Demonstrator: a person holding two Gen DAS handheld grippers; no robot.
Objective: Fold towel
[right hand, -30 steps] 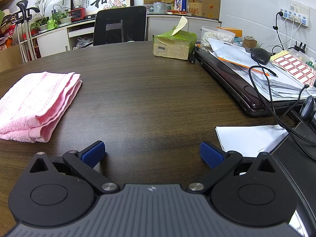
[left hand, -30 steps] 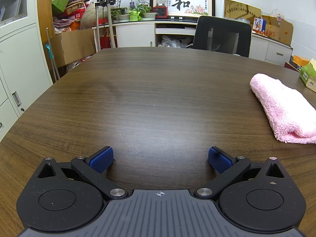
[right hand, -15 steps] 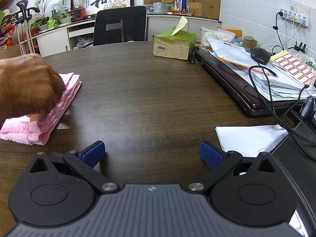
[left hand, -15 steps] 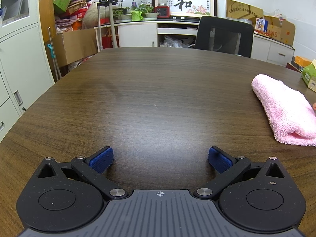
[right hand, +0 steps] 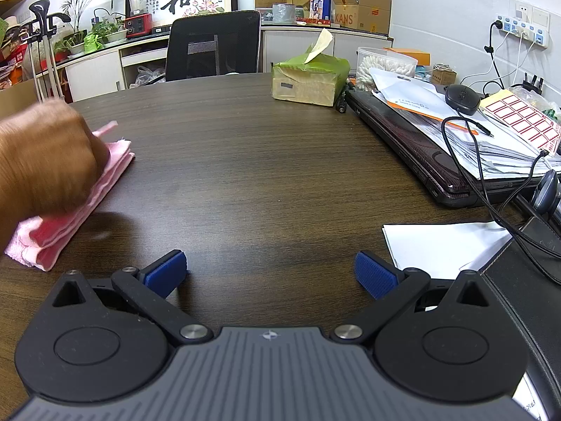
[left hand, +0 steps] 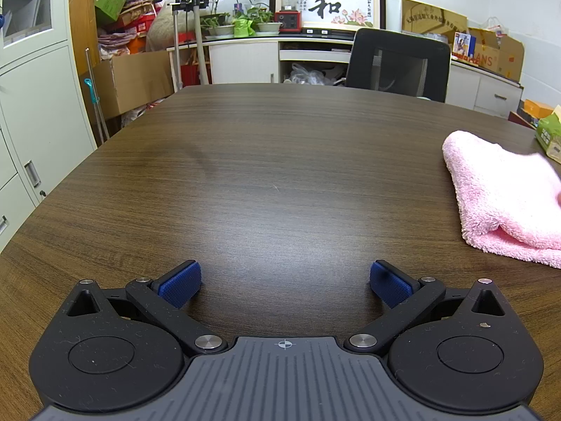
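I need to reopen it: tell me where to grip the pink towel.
Probably pinch the loose stacked edges of the pink towel, coming in low from the right gripper's side. The other long side, facing the left gripper, is a rounded fold. A bare hand is on it now.

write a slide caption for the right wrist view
Bare hand on the folded pink towel while the open right tongs sit empty over the table.

Both wrist views sit low over the dark wood-grain desk (left hand: 280,175), facing its far edge; both share the folded pink terry towel (left hand: 505,203) (right hand: 105,175) and black mesh office chair (left hand: 399,63) (right hand: 214,45).
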